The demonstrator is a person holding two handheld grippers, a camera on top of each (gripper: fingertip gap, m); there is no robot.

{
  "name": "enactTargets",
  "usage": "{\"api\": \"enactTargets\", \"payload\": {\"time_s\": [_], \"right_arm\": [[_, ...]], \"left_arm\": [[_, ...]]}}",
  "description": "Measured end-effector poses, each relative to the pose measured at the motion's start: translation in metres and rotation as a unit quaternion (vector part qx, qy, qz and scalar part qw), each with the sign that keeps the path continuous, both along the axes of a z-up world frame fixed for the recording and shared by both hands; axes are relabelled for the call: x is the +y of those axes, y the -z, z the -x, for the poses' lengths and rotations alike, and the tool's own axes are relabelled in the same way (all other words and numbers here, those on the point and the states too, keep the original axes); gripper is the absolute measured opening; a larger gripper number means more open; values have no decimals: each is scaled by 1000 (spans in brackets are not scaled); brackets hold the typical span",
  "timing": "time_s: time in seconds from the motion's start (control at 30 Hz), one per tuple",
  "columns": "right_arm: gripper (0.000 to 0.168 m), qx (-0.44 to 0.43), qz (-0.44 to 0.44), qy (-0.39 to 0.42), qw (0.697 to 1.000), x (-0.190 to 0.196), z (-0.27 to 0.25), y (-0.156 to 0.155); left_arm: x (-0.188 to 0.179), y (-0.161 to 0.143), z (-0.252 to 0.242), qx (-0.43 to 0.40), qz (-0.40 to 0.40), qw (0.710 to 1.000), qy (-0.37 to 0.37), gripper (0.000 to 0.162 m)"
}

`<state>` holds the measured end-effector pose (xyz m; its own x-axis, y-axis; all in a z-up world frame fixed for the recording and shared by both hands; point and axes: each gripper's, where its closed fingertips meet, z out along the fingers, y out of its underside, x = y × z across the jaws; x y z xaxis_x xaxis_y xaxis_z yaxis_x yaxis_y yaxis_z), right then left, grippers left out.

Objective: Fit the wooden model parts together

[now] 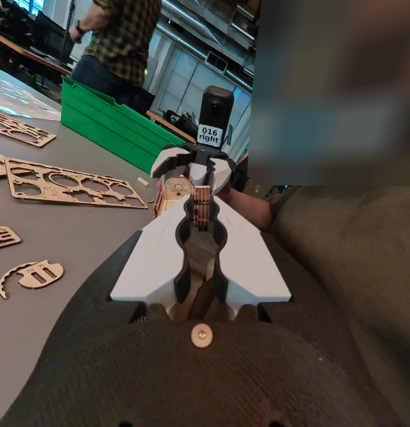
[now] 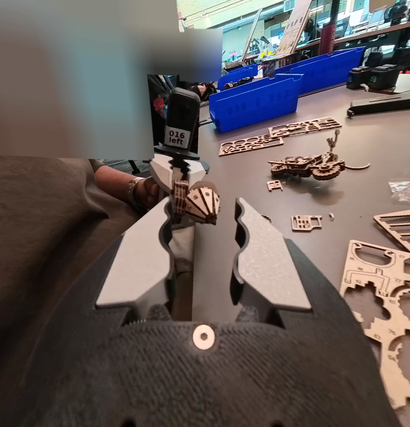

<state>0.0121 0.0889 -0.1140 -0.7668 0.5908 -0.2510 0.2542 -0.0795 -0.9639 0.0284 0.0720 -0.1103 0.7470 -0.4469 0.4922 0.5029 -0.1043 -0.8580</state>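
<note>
Over the grey table (image 2: 257, 208), w/ laser-cut ply sheets (image 1: 72, 187) lying flat, right gripper (image 2: 202, 205) jaws apart & empty, left gripper (image 1: 200, 198) clamped on the layered wooden model part (image 1: 201, 208), long axis upright, its ribbed fan-shaped shell (image 2: 202, 208) toward the table side.

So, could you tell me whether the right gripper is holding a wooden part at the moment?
No, the right gripper stands open and empty, while the wooden sub-assembly is clamped in the left gripper.
</note>
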Motion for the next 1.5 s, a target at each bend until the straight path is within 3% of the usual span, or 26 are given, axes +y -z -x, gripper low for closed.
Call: {"api": "enactTargets", "payload": {"time_s": [0.27,0.8,1.1,1.23,1.3,1.5], "right_arm": [[48,-25,0,-40,999,-10,-8,6],[41,-59,16,-57,996,-11,-10,11],[41,-71,13,-45,996,-7,-7,14],[41,-113,41,-49,992,-5,-6,19],[41,-136,64,-61,987,-5,-7,19],[41,-210,74,-75,972,-3,-10,34]], "left_arm": [[-1,6,-13,76,7,997,10,10],[1,6,-11,36,21,999,17,9],[3,11,-3,35,38,999,-2,16],[4,11,3,48,39,998,-21,29],[3,9,4,63,35,997,-31,36],[-1,12,-14,175,21,984,-21,34]]}}
